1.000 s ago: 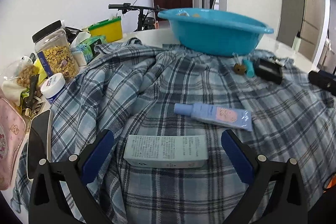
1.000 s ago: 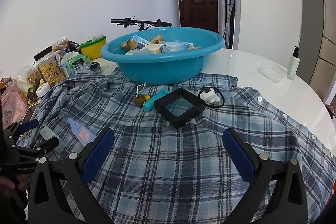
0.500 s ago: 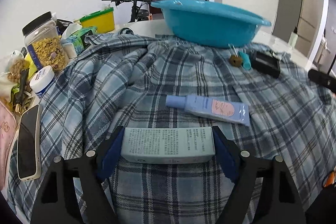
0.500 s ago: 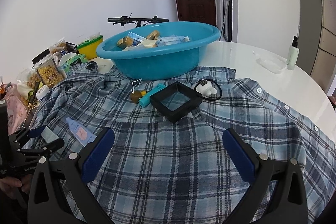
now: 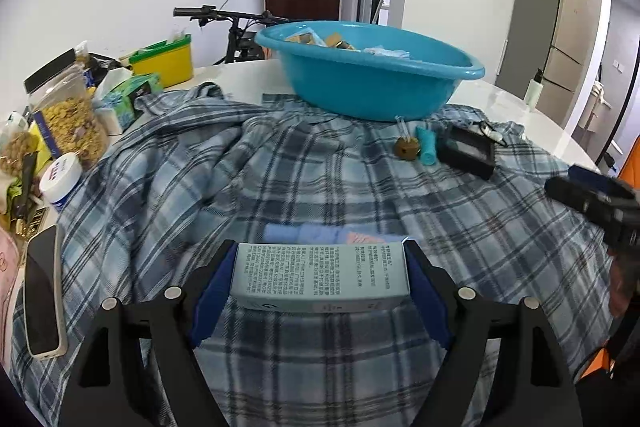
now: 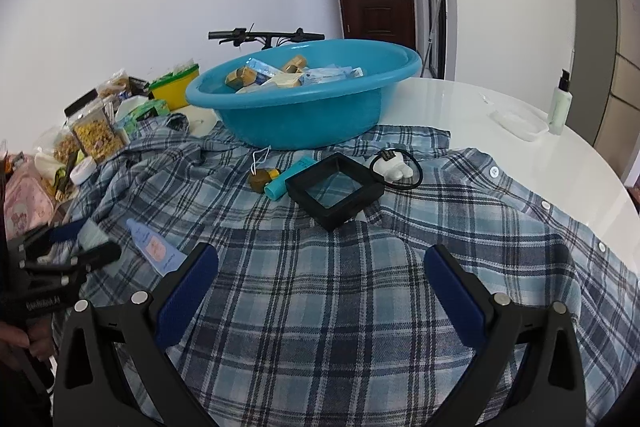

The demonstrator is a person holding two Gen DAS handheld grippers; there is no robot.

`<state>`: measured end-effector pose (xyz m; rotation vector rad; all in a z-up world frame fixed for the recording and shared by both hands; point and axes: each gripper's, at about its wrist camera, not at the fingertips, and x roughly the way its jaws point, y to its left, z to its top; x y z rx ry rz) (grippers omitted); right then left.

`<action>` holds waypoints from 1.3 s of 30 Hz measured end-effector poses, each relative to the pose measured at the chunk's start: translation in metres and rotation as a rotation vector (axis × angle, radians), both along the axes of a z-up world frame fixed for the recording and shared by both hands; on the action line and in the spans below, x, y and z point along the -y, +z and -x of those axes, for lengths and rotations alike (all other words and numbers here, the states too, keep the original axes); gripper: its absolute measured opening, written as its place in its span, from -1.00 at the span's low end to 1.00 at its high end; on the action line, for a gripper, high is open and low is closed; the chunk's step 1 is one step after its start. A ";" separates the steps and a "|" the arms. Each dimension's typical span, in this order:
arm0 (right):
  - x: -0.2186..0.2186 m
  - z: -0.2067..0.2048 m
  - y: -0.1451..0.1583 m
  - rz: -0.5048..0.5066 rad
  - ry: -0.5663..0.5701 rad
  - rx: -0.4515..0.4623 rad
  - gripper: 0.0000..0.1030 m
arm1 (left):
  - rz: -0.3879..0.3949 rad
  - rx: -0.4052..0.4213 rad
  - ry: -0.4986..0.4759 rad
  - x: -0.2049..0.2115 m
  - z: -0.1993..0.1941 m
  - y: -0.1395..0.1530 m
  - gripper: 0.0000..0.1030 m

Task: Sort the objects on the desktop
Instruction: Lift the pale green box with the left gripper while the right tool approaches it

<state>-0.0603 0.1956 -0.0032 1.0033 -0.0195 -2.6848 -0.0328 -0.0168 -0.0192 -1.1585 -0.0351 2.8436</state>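
**deskbot_fan:** So where are we in the sort? Looks like the pickup step to me. The left tongs have just been closing, and now both blue pads pinch the ends of the pale green box, which sits crosswise between them and looks just clear of the plaid shirt. That's on the near side of the blue basin, well short of it.

**plaid_and_simple:** Agreed, box is grabbed. The right tongs hang spread wide over bare shirt with nothing between them, also on the near side of the basin.

**deskbot_fan:** Next move, I'd guess: lift the box a bit more, carry it over the basin rim and let go inside, where other small packages already lie. It needs enough height to clear the rim.

**plaid_and_simple:** Yep. Watch the lilac tube, it lies right behind the box, toward the basin. The black frame and teal tube sit closer to the basin and are still waiting for their turn.
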 end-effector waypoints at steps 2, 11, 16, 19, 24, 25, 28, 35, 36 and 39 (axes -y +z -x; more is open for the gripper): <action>0.002 -0.001 -0.002 -0.005 0.014 0.006 0.99 | -0.012 -0.008 -0.014 -0.005 0.005 0.005 0.60; 0.025 -0.010 -0.010 0.002 0.220 0.020 0.99 | -0.024 0.005 -0.109 -0.039 0.026 0.014 0.60; 0.045 -0.024 -0.013 -0.016 0.369 -0.021 0.99 | -0.023 0.042 -0.226 -0.063 0.026 0.012 0.60; 0.050 -0.027 -0.015 0.004 0.416 -0.032 0.93 | -0.023 0.057 -0.263 -0.073 0.024 0.010 0.60; 0.049 -0.025 -0.016 0.051 0.441 -0.010 0.50 | -0.067 0.080 -0.309 -0.079 0.022 0.008 0.60; 0.048 -0.024 -0.016 0.064 0.447 -0.002 0.47 | -0.080 0.082 -0.319 -0.081 0.021 0.009 0.60; 0.046 -0.022 -0.019 0.111 0.467 0.014 0.29 | -0.102 0.084 -0.346 -0.084 0.018 0.011 0.60; 0.048 -0.027 -0.017 0.120 0.488 -0.013 -0.25 | -0.133 0.096 -0.363 -0.086 0.017 0.013 0.60; 0.047 -0.026 -0.017 0.122 0.489 -0.014 -0.26 | -0.134 0.096 -0.362 -0.086 0.017 0.013 0.60; 0.047 -0.026 -0.017 0.120 0.487 -0.015 -0.27 | -0.135 0.096 -0.359 -0.085 0.017 0.013 0.62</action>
